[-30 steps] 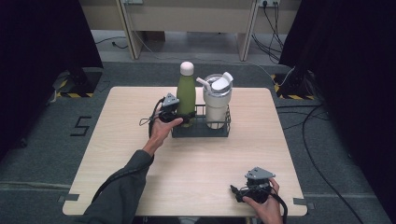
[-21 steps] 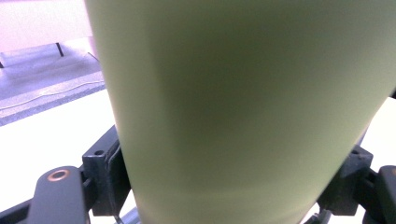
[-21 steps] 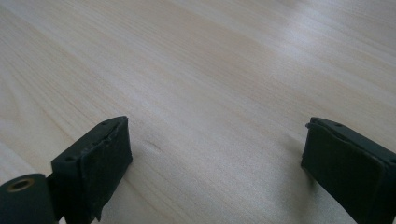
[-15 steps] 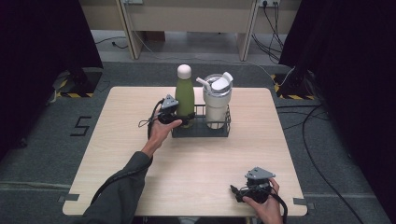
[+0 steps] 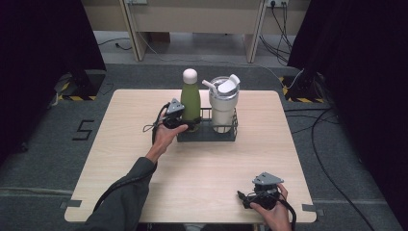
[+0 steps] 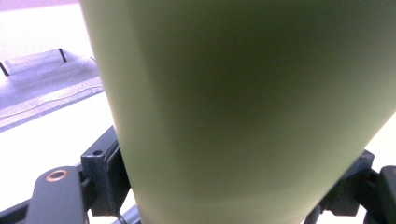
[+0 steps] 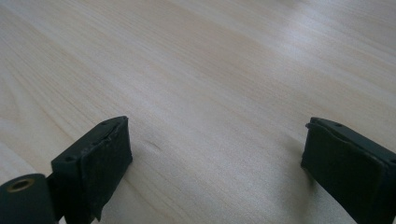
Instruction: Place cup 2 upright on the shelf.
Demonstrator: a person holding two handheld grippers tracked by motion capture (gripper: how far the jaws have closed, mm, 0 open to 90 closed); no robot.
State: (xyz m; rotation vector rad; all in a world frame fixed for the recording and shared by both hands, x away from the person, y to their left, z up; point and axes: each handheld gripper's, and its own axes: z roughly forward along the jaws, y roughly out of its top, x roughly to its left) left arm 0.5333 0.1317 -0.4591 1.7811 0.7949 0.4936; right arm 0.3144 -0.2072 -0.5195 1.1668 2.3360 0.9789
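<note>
A tall green bottle [image 5: 190, 98] with a pale cap stands upright in the left end of a black wire rack [image 5: 207, 135]. My left gripper [image 5: 184, 123] is shut on the bottle's lower body from the left. In the left gripper view the bottle [image 6: 243, 107] spans the whole gap between the jaws. A white lidded tumbler [image 5: 224, 103] stands in the rack's right end. My right gripper [image 5: 244, 198] rests near the table's front right edge. It is open, with bare wood between the jaws in the right gripper view [image 7: 215, 140].
The light wooden table [image 5: 207, 168] has free room in front of the rack and on its left side. Dark floor with cables and yellow-black tape surrounds the table. A sleeve reaches in from the bottom left.
The green bottle's cap has sunk slightly in the left gripper's hold. The right gripper has not moved.
</note>
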